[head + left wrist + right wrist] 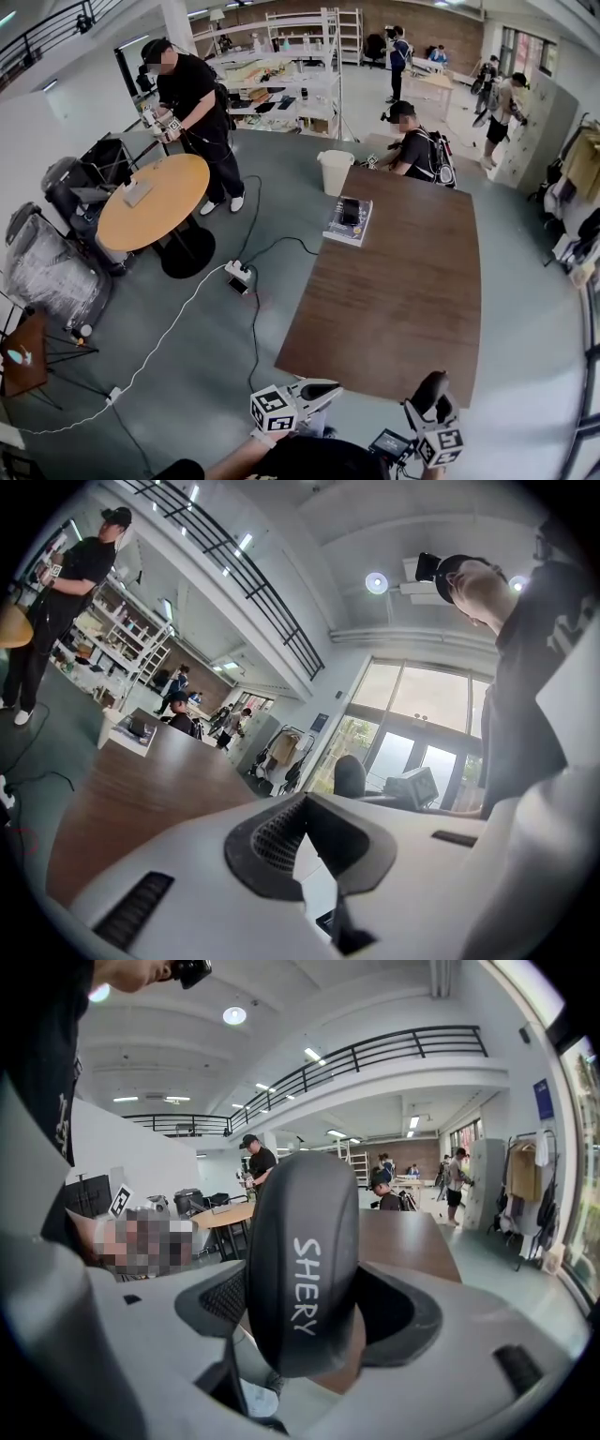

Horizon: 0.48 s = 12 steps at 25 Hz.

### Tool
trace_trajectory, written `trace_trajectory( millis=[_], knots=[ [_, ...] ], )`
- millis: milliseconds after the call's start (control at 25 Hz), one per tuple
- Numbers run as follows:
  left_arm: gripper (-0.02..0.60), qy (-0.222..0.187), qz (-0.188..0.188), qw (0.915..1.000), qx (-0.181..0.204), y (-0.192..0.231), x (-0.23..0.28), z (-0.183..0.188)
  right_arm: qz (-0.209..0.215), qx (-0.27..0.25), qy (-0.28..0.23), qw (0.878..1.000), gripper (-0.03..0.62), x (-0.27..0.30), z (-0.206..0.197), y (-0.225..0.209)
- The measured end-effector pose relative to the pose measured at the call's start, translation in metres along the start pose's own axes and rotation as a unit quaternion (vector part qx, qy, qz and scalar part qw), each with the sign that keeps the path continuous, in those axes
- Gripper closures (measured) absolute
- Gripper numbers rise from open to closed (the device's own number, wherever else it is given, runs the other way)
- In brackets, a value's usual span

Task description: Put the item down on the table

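My right gripper [429,401] is shut on a black oval item [432,384] printed "SHERY" [302,1269] and holds it upright in the air, just short of the near edge of the long brown table [403,281]. In the right gripper view the item fills the space between the jaws of the right gripper [307,1335], with the table [408,1241] beyond it. My left gripper [319,394] hovers beside it at the left, jaws together with nothing in them. From the left gripper [305,855] the brown table [122,789] stretches away to the left.
A flat white box with a dark device on top [348,222] lies at the table's far left corner. A person [412,141] sits at the far end, next to a white bin [335,172]. A round orange table [155,202] and floor cables with a power strip [238,274] are at the left.
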State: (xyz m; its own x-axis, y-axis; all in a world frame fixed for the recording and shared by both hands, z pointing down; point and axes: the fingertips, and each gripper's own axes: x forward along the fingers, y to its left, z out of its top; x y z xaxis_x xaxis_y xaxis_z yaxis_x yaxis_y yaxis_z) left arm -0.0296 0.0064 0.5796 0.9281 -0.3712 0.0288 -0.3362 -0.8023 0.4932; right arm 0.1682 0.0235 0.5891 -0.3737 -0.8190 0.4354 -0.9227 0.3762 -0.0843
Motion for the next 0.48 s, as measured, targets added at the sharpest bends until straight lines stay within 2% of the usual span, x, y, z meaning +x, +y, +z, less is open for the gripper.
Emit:
trace_trajectory(
  millis=[480],
  knots=[
    [0.575,-0.006,-0.019,0.9998,0.004,0.055,0.033,0.047,-0.024,-0.012,-0.007,1.000,0.252,0.051,0.047,-0.030]
  ],
)
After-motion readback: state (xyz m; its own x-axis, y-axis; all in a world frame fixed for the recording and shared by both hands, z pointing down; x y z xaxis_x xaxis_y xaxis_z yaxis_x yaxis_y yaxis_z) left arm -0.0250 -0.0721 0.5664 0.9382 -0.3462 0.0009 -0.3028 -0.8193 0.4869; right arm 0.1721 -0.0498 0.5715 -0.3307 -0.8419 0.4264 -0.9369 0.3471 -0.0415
